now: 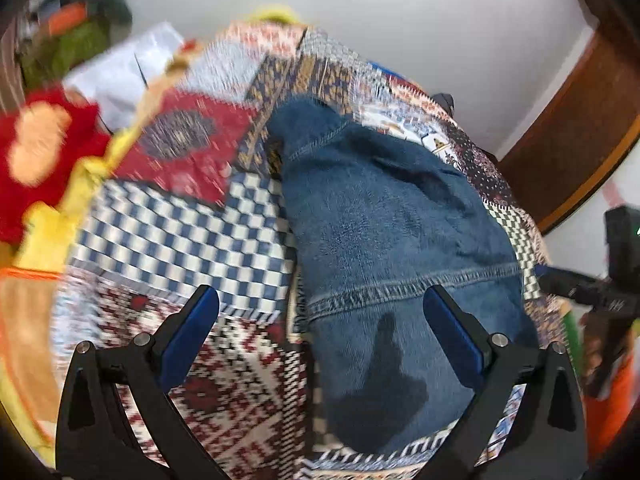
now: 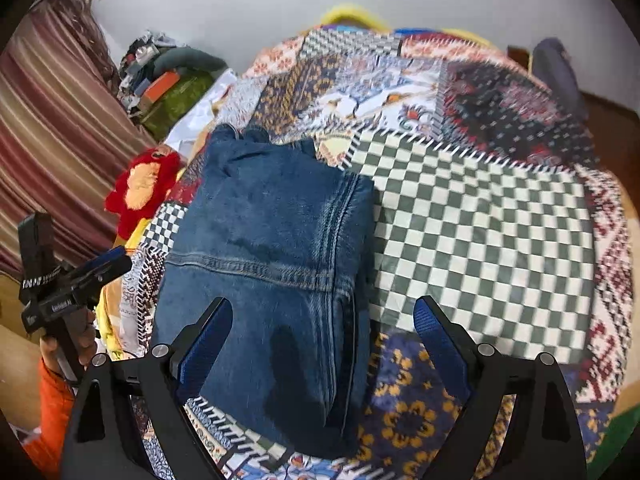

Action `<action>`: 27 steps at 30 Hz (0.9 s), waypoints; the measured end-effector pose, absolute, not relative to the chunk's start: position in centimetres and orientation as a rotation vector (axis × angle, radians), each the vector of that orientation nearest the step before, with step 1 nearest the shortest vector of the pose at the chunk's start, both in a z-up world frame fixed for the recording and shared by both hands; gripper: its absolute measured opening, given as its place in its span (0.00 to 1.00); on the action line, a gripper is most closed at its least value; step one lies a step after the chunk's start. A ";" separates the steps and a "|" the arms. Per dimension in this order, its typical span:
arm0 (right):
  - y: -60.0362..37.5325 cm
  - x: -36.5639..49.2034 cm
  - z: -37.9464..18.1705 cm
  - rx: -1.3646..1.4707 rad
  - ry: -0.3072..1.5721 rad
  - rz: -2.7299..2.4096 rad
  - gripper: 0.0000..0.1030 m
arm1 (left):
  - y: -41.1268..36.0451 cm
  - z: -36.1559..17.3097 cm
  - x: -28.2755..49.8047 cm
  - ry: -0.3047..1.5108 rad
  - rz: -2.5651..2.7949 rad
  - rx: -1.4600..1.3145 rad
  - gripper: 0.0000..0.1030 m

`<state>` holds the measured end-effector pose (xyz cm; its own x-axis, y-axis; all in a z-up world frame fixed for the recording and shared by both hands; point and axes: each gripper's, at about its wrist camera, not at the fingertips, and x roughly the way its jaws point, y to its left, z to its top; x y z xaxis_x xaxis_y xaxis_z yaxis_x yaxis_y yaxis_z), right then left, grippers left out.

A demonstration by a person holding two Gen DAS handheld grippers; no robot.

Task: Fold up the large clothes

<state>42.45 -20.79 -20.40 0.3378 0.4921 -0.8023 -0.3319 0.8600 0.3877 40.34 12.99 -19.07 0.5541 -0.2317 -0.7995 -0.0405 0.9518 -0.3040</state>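
Observation:
A pair of blue jeans [image 1: 384,216] lies folded lengthwise on a patchwork bedspread [image 1: 176,236], running away from me. It also shows in the right wrist view [image 2: 272,232]. My left gripper [image 1: 320,300] is open and empty, hovering above the near end of the jeans and the bedspread to their left. My right gripper [image 2: 322,308] is open and empty above the jeans' right edge and the bedspread [image 2: 480,216]. The left gripper also shows at the left edge of the right wrist view [image 2: 116,260], held in a hand.
A red flower cushion [image 2: 144,188] lies left of the jeans. A pile of clutter [image 2: 168,80] sits at the far left by a striped curtain [image 2: 48,128]. A white wall is behind the bed; brown wooden furniture [image 1: 580,120] stands at the right.

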 end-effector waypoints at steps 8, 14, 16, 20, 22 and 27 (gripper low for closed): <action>-18.6 46.2 -24.6 0.132 1.203 0.585 0.88 | 12.5 -23.9 44.6 1.124 -0.217 -0.468 1.00; -17.3 48.3 -26.5 0.189 1.233 0.665 0.88 | 12.2 -26.5 46.5 1.167 -0.288 -0.604 1.00; -16.8 49.0 -27.0 0.216 1.246 0.694 0.88 | 12.1 -27.4 47.0 1.182 -0.308 -0.654 1.00; -16.0 50.5 -28.1 0.284 1.288 0.722 0.90 | 11.9 -28.5 47.8 1.195 -0.333 -0.714 1.00; -15.9 50.8 -28.3 0.296 1.292 0.734 0.90 | 11.9 -28.7 48.0 1.188 -0.346 -0.727 1.00; -15.6 50.9 -28.4 0.316 1.295 0.748 0.83 | 11.6 -29.0 48.2 1.184 -0.364 -0.748 0.98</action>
